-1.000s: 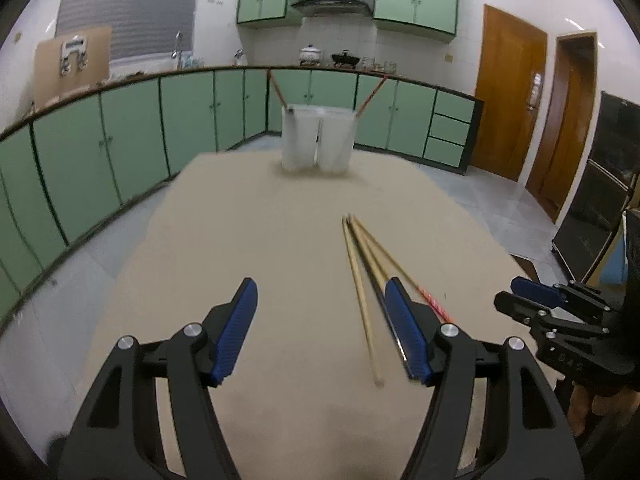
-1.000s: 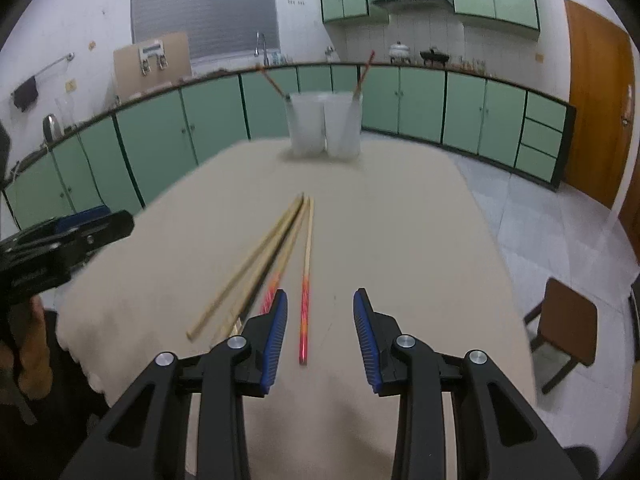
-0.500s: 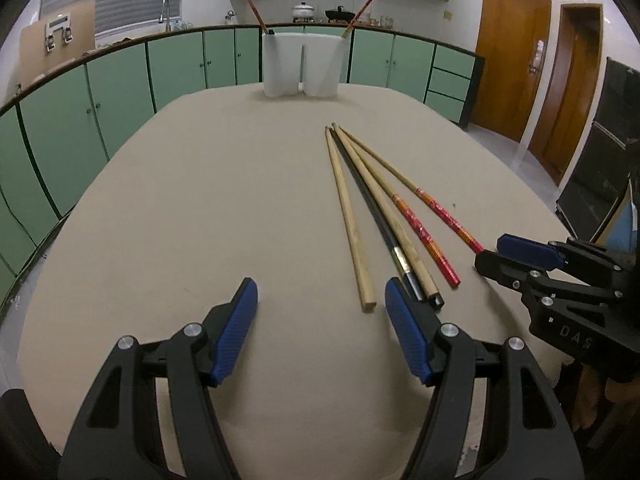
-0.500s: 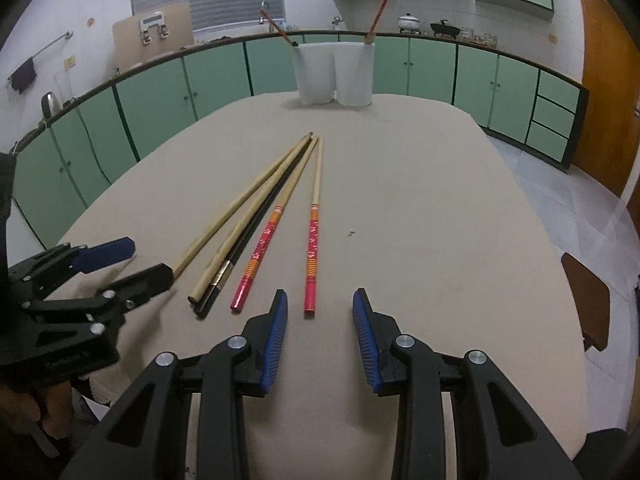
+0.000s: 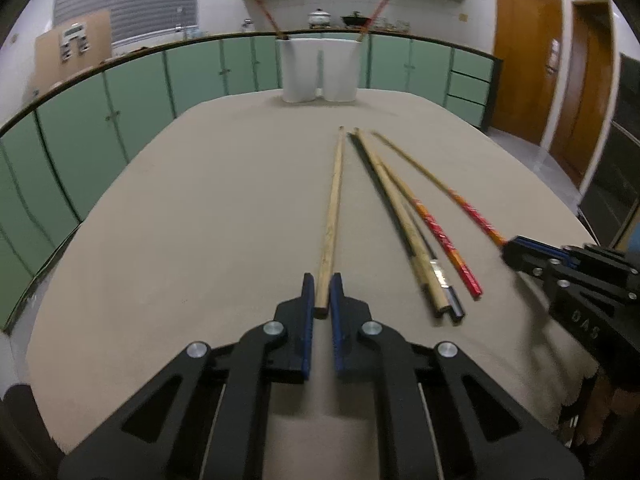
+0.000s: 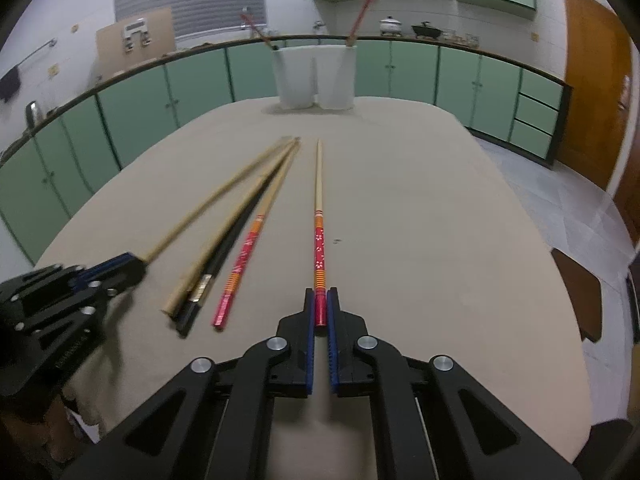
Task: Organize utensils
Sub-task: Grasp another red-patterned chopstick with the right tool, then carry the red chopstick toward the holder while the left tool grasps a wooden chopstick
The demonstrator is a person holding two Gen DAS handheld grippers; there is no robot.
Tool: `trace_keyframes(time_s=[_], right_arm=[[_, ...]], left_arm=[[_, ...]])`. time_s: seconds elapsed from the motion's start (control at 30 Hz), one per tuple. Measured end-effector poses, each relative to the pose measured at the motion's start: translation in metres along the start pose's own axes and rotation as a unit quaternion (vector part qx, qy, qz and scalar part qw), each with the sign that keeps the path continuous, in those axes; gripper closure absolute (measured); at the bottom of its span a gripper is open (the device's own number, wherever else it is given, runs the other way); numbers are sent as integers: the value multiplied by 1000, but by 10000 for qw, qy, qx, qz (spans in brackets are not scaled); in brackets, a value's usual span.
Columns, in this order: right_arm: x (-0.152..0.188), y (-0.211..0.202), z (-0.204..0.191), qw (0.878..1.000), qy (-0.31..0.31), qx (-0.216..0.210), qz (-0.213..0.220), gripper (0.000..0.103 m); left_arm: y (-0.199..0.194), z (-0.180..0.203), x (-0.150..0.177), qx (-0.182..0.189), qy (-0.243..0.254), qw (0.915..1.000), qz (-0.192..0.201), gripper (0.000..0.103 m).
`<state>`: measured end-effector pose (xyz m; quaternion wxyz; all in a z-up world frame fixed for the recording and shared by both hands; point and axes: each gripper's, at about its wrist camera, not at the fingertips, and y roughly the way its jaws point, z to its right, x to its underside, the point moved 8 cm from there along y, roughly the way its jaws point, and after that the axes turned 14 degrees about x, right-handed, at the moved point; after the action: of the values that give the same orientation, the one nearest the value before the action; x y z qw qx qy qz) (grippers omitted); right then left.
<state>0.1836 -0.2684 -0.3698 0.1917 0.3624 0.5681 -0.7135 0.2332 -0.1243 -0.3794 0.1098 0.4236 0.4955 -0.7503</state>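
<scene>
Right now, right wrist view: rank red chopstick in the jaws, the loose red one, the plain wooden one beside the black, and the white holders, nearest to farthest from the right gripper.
1. Red chopstick, clamped in the right gripper.
2. Loose red chopstick, just left.
3. Plain wooden chopstick, farther left, beside the black chopstick.
4. White holders, far table end.

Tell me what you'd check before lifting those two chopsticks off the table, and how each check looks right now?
1. Left tongs closed on the plain wooden chopstick: ok.
2. Right tongs closed on the red patterned chopstick: ok.
3. Each grips only one stick: ok.
4. Other chopsticks lie apart from both grips: ok.
5. White holders upright at the table's far end: ok.
6. Grip firm enough to lift: cannot tell.
</scene>
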Motion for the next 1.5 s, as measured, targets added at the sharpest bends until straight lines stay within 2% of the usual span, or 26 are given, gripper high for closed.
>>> trace_keyframes(time_s=[0.1,0.27,0.33,0.4,0.47,0.53,0.73,0.97,1.37,1.5], right_arm=[[1,1,9,9998,140,101,-36,97],[5,-4,8,9999,147,5,-48,96],[5,-5,9,9998,182,-26,-74,96],[6,-5,11,9997,219,-51,-101,95],[6,-4,10,9998,173,-34,-84,95],[4,-3,9,9998,161,-32,-96,95],[2,-11,11,9994,234,-154,-199,97],[-27,-61,17,9989,339,-289,169,97],[-118,-139,26,9943,205,-474,936,97],[-142,-145,24,9941,9,-551,935,97]], left_arm=[[-9,-12,-2,-198,-242,9994,123,96],[-10,-21,4,-298,-326,9990,14,93],[-11,-18,4,-264,-255,9993,3,85],[-10,-14,4,-198,-164,9997,-1,82],[-9,-13,4,-156,-112,9998,1,83],[-8,-13,2,-25,-156,9999,-15,97],[-17,-14,-5,128,-352,9993,-67,97],[-57,-11,-26,228,-579,9980,61,97],[-121,-3,-95,264,-238,9979,538,97],[-128,-1,-115,394,-249,9975,527,97]])
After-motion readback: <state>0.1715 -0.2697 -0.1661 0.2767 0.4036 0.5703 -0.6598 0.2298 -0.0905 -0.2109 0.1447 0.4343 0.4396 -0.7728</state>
